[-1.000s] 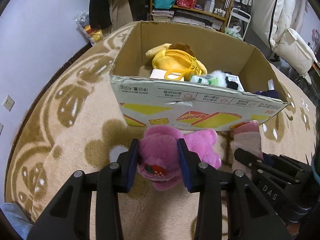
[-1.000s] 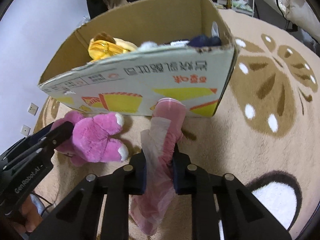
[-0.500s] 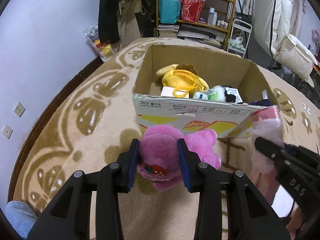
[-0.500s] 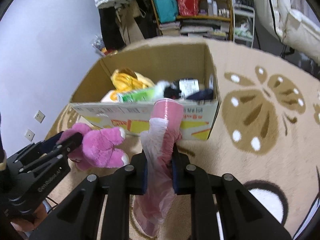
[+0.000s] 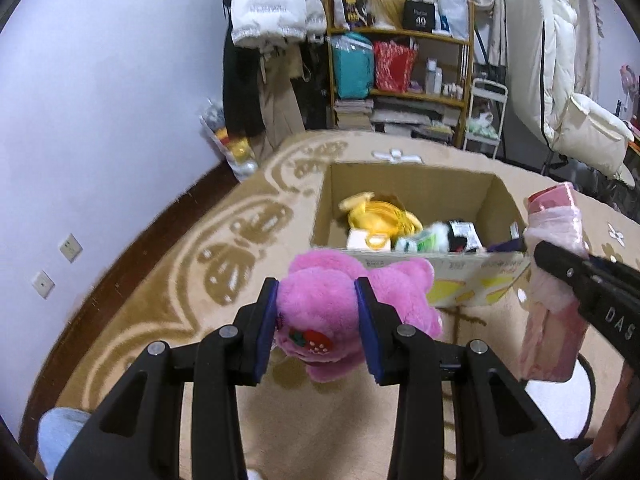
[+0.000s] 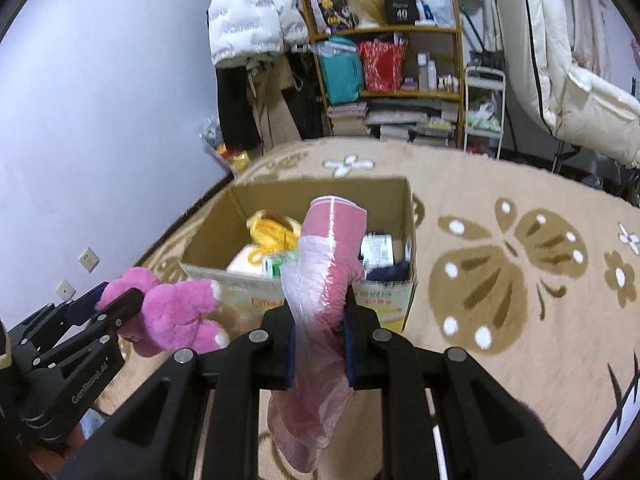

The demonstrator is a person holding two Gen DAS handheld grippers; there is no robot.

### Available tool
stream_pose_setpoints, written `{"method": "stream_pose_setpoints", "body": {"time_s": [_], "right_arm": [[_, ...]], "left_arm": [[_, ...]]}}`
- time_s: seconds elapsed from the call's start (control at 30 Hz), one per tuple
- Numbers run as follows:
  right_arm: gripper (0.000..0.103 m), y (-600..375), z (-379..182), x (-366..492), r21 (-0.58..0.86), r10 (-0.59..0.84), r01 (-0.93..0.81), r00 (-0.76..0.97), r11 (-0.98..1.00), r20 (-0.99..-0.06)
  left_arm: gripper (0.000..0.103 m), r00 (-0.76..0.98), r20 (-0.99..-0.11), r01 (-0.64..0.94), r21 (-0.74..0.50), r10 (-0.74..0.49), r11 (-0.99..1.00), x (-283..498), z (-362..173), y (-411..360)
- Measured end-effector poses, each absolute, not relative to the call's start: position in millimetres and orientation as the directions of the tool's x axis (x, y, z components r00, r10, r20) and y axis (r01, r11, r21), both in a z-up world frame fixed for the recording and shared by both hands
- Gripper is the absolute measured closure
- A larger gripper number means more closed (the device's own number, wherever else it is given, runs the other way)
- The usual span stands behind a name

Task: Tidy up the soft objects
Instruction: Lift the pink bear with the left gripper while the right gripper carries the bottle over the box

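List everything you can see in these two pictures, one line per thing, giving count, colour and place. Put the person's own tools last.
Plush toy: one, pink with a strawberry patch, held up in front of the box.
Wrapped roll: one, pink in clear plastic, held up in front of the box.
Box: one, brown cardboard, open, on the rug.
Yellow toy: one, yellow, inside the box beside small packets.
Rug: one, beige with brown patterns, on the floor.
Shelf: one, wooden, at the back wall, full of bags and bottles.
Jacket: one, white, hanging left of the shelf.
Left claw: one, black with blue pads, shut on the plush toy.
Right claw: one, black with blue pads, shut on the wrapped roll.
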State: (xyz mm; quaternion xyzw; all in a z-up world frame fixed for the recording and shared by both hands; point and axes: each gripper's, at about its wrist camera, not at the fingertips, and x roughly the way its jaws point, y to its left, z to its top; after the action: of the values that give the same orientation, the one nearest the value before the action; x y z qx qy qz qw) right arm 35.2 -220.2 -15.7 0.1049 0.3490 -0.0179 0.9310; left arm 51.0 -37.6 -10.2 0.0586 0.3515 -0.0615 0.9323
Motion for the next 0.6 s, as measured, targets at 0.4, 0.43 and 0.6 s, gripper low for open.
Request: {"method": "stream_pose_setpoints", "body": {"time_s": [0.4,0.43,0.6], "right_arm": [[0.084,-227.1,8.5,68.5,0.098,-0.031,0.114,0.791,0.989,-0.611],[0.084,-226.1,9.7,71.8,0.086,-0.040,0.116,0.790,0.989,-0.611],[0.084,-228.1,7.3,89.0,0.086,-0.033,0.109,0.785,0.990,-0.619]], "left_arm": [[0.067,0.783,-0.617,0.140,0.052,-0.078,0.989,80.0,10.5,-37.7],[0.067,0.786,-0.613,0.138,0.056,-0.075,0.989,83.2,11.0,-39.1],[0.067,0.794,-0.604,0.142,0.073,-0.069,0.987,100.5,12.5,-49.3]]}}
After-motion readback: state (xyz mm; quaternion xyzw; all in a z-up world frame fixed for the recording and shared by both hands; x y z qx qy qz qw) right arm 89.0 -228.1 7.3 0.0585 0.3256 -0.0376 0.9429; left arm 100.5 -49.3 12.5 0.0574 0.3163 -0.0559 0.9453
